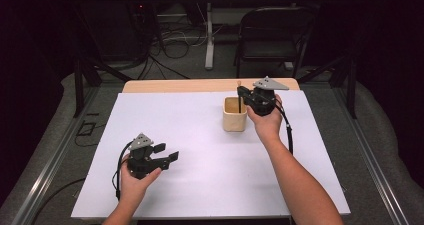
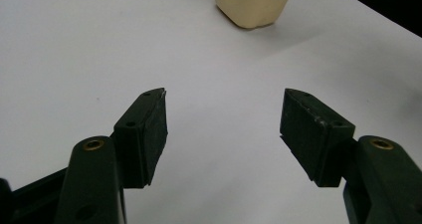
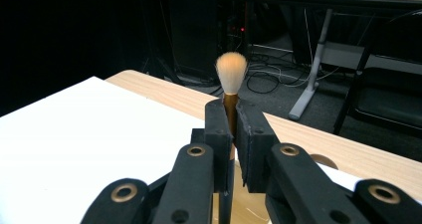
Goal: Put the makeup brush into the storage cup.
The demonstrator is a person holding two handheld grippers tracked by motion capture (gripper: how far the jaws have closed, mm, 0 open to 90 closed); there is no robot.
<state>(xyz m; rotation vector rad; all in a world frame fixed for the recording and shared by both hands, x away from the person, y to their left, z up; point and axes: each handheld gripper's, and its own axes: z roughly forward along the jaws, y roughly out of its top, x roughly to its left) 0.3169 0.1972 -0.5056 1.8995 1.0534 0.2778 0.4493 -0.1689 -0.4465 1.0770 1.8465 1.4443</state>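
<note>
No readable writing is seen. A brush [image 3: 231, 79] is clamped upright by the right tongs [image 3: 232, 129] above the beige cup [image 1: 234, 114], seemingly, right of centre; the left tongs [image 2: 224, 129] are spread, lower left.

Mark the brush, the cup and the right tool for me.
brush [image 3: 231, 69]: right gripper view, on the pale bristle head.
cup [image 1: 234, 120]: high view, on its front wall.
right tool [image 3: 232, 134]: right gripper view, between the fingertips clamping the handle.
</note>
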